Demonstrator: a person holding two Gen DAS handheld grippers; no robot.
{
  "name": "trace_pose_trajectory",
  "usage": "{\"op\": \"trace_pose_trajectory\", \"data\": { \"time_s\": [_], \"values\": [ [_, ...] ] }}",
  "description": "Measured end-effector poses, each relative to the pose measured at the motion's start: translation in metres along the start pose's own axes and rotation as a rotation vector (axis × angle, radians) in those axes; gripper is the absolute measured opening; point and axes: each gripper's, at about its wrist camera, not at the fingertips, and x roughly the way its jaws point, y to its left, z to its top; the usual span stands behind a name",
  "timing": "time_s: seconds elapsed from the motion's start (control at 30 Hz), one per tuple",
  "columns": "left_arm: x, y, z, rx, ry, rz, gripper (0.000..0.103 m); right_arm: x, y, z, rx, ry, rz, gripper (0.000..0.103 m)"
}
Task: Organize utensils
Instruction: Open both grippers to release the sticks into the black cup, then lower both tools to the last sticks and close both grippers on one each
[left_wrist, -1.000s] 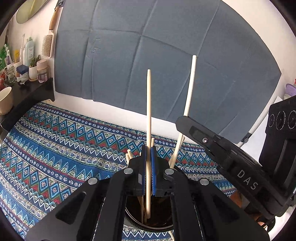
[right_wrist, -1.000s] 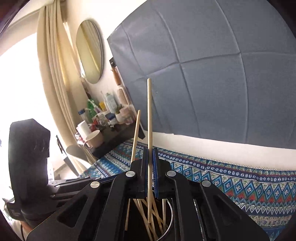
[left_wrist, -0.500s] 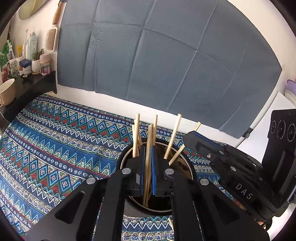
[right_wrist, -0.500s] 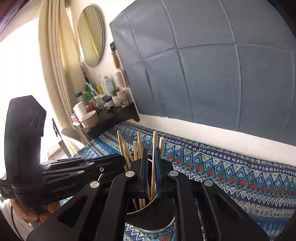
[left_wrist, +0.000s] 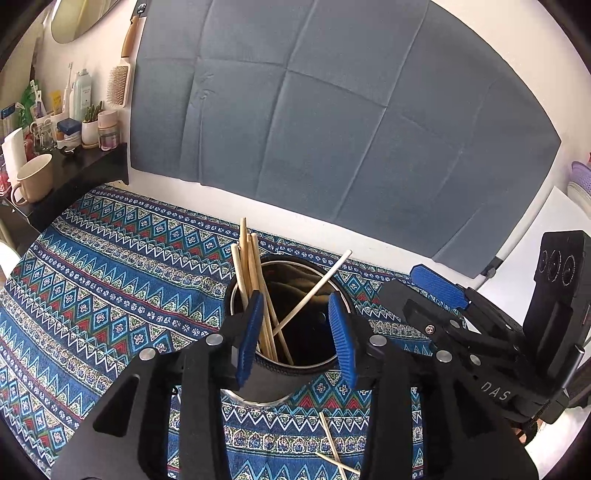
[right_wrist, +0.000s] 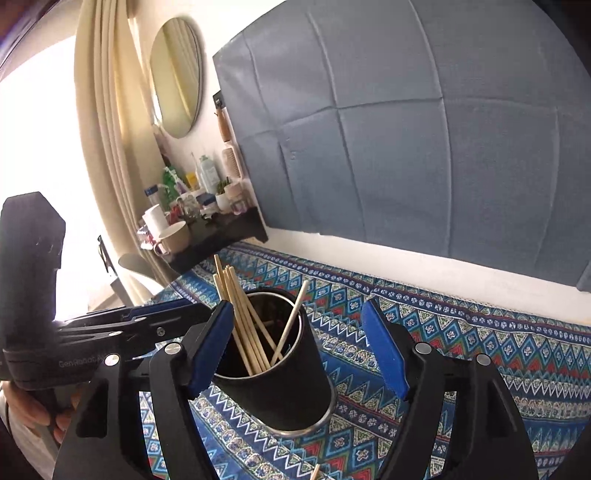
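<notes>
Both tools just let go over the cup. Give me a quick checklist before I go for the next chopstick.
1. Left tool open and empty: ok.
2. Right tool open and empty: ok.
3. Chopsticks inside the cup: ok, all leaning on its rim.
4. Cup upright on the cloth: ok.
5. Loose chopsticks left on the cloth: not ok, at least two lie in front of the cup.
6. Clear path down to them: cannot tell, the left tool's body hides most of them.
</notes>
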Motion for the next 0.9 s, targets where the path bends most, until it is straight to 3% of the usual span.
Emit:
{"op": "trace_pose_trajectory", "data": {
  "time_s": [0.23, 0.4, 0.63, 0.9],
  "values": [
    [-0.014, -0.004, -0.016, -0.015, 0.012, 0.024, 0.062, -0.017, -0.011, -0.01, -0.005, 0.033, -0.034, 0.084],
    [-0.02, -0.003, -0.034, -0.059, 0.034, 0.036, 0.077, -0.023, -0.02, -0.025, -0.006, 0.084, -0.057, 0.085],
    [-0.011, -0.001, -0.068, -0.077, 0.135, 0.071, 0.079, -0.02, -0.036, -0.064, -0.01, 0.211, -0.084, 0.085],
    [0.013, 0.004, -0.112, -0.106, 0.267, 0.083, 0.082, -0.007, -0.052, -0.109, -0.03, 0.426, -0.091, 0.086]
  ]
}}
